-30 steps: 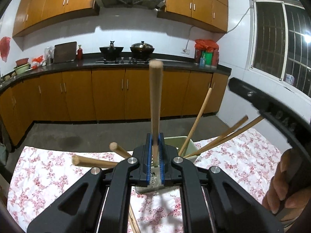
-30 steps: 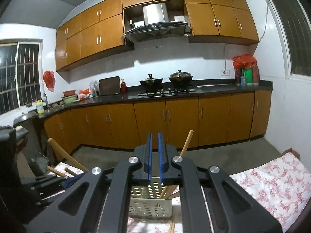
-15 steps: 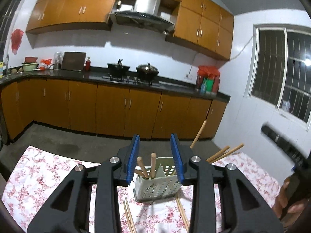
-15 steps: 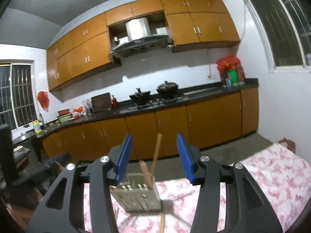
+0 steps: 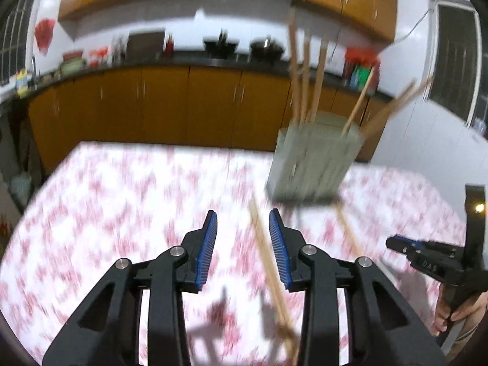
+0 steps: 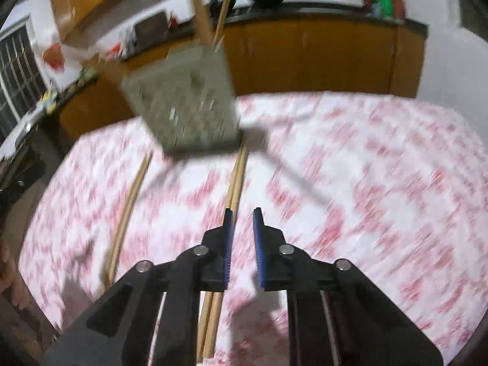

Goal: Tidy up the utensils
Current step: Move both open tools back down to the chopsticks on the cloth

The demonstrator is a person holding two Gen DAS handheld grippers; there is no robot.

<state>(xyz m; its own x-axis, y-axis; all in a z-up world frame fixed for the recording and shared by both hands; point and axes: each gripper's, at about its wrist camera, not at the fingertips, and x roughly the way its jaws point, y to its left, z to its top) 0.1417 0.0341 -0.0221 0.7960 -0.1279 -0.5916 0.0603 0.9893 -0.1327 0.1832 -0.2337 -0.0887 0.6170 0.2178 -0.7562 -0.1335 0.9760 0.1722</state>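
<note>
Tabletop [image 5: 122, 213] under a red-and-white floral cloth.
A pale slotted utensil basket [image 5: 314, 164] stands on it; loose chopstick pairs [image 6: 235, 183] lie flat beside the basket's base.

black hand-held gripper [image 5: 243, 222], blue ribbed pads [image 5: 208, 244], silver screws

On the tabletop [image 5: 122, 201] the holder [image 5: 314, 164] stands ahead of my tongs, sticks [image 5: 305, 70] inside it, two chopsticks [image 6: 236, 183] lying before it.
</note>
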